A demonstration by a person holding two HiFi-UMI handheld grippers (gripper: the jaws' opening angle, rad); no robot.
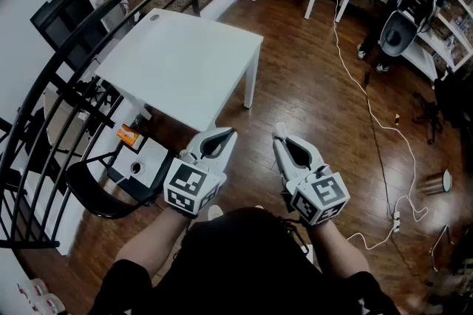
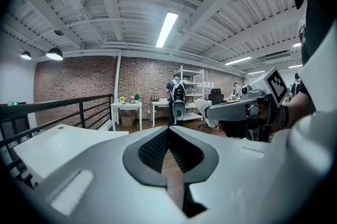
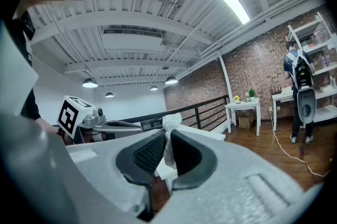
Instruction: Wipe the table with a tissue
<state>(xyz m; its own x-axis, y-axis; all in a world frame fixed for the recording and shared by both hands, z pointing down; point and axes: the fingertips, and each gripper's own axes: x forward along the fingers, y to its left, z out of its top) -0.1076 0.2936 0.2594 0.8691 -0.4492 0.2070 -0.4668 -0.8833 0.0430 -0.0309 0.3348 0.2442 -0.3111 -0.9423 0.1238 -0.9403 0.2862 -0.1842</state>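
White tissue [image 3: 170,131] in right hand-held gripper [image 1: 280,136], table [image 1: 185,62] apart.

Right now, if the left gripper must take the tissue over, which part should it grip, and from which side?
Probably the small tuft of the tissue that sticks out past the right gripper's tips; the rest is pinched between its shut jaws. Come from the left, across the tuft, once the left gripper opens.

Over wood floor [image 1: 310,92], left claw [image 1: 224,134] and right claw [image 1: 282,142] hung short of white worktop [image 1: 185,62], tissue [image 1: 279,131] at right claw's tip
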